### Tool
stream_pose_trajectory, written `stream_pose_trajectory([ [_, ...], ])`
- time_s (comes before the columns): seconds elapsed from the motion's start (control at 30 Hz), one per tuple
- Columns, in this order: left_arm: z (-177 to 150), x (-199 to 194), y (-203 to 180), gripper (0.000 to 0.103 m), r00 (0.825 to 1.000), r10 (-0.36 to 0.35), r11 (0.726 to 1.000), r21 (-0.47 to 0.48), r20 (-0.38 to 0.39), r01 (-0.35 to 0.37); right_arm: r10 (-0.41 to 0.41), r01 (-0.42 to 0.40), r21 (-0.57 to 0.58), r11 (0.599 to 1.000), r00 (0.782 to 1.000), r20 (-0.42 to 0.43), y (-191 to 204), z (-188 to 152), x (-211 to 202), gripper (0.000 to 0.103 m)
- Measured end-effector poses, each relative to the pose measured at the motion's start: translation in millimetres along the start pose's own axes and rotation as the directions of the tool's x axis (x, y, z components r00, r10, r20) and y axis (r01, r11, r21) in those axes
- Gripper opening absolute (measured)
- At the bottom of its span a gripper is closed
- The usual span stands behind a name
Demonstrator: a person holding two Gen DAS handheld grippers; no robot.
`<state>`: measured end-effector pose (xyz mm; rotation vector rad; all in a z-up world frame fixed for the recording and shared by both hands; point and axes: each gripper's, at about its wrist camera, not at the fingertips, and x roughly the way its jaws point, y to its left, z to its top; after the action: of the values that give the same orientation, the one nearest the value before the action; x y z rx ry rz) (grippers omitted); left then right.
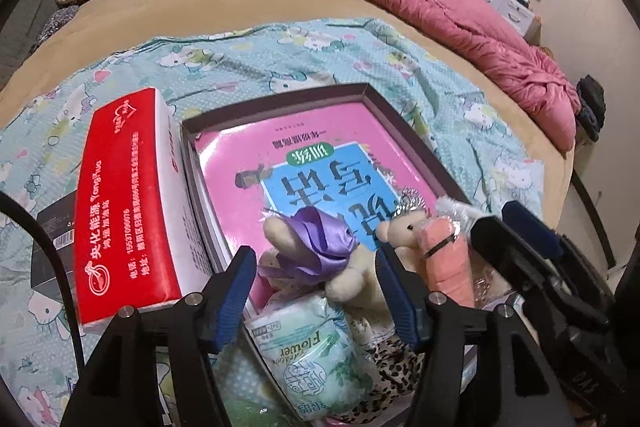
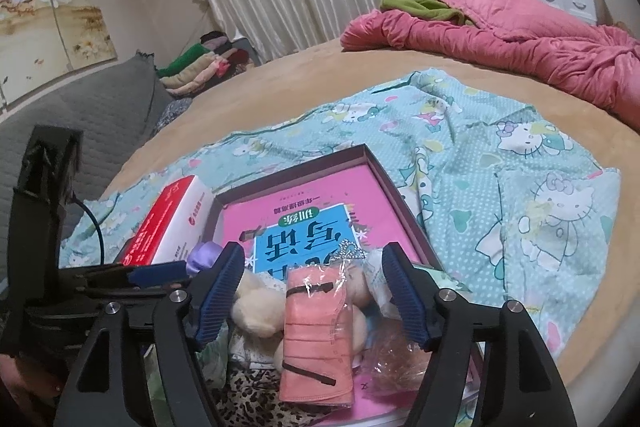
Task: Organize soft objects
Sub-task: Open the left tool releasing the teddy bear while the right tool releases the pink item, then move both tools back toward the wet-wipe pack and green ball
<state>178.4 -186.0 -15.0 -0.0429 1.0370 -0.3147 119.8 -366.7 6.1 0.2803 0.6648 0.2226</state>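
1. Left gripper (image 1: 316, 287): jaws spread, holding nothing, over plush toy (image 1: 352, 275) and tissue pack (image 1: 320, 359).
2. Right gripper (image 2: 314, 291): jaws apart, empty, above pink mask packet (image 2: 316, 335).
3. All lie in the shallow box (image 1: 400, 111).

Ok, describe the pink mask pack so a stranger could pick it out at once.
Start at the shallow box on the cartoon-print sheet, with a pink book lying inside. At its near end sits a heap of soft things, between the open right gripper. The mask pack is the flat salmon-pink stack in clear wrap with black ear loops; the neighbours are fuzzy cream plush toys.
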Motion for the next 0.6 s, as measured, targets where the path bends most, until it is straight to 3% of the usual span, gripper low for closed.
stream_pose_trajectory([
  [0.23, 2.4, -13.3, 2.6, 0.066, 0.999, 0.018, 1.000, -0.015, 0.038, -0.017, -0.014, 0.014, 0.009, 1.000, 0.999, 0.029, -2.6, 2.8, -5.0, 0.074],
  [0.43, 3.4, -31.7, 1.3, 0.071, 0.995, 0.041, 0.999, -0.010, 0.088, -0.041, -0.051, 0.048, 0.032, 0.998, 0.993, 0.109, -8.8, 7.7, -20.9, 0.078],
  [0.6, 2.9, -42.5, 2.1, 0.076, 0.994, 0.050, 0.999, -0.013, 0.102, -0.049, -0.040, 0.037, 0.034, 0.999, 0.993, 0.107, -9.4, 8.0, -24.0, 0.078],
])
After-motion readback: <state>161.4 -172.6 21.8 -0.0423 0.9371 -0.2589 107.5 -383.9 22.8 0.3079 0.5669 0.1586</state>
